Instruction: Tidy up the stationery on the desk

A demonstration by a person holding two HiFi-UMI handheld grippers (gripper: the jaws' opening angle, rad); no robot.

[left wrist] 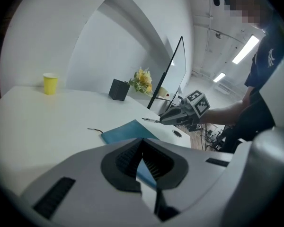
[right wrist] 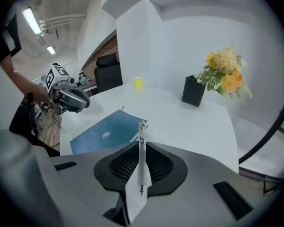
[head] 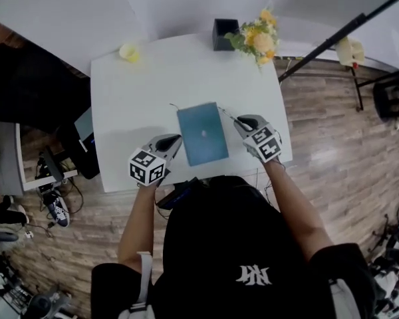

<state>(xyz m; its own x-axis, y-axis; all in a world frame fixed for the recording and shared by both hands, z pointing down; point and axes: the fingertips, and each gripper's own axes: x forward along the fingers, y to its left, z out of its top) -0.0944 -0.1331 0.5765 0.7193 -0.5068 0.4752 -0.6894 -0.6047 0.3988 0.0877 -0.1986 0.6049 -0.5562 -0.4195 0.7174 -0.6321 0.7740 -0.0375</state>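
Note:
A blue notebook (head: 201,133) lies flat in the middle of the white desk (head: 139,92). My right gripper (head: 241,120) hovers at the notebook's right edge, shut on a clear pen (right wrist: 141,160) that sticks out past the fingertips (head: 227,115). My left gripper (head: 174,140) is at the notebook's left edge with its tips together; only a sliver of the notebook (left wrist: 128,131) shows below them. A black pen holder (head: 224,34) stands at the desk's far edge. It also shows as a pen holder (right wrist: 194,91) beyond the pen.
Yellow-orange flowers (head: 257,37) stand beside the pen holder. A yellow cup (head: 128,52) sits at the far left corner. A black stand pole (head: 339,32) slants at the right. A black chair (head: 26,85) and a small side table are left of the desk.

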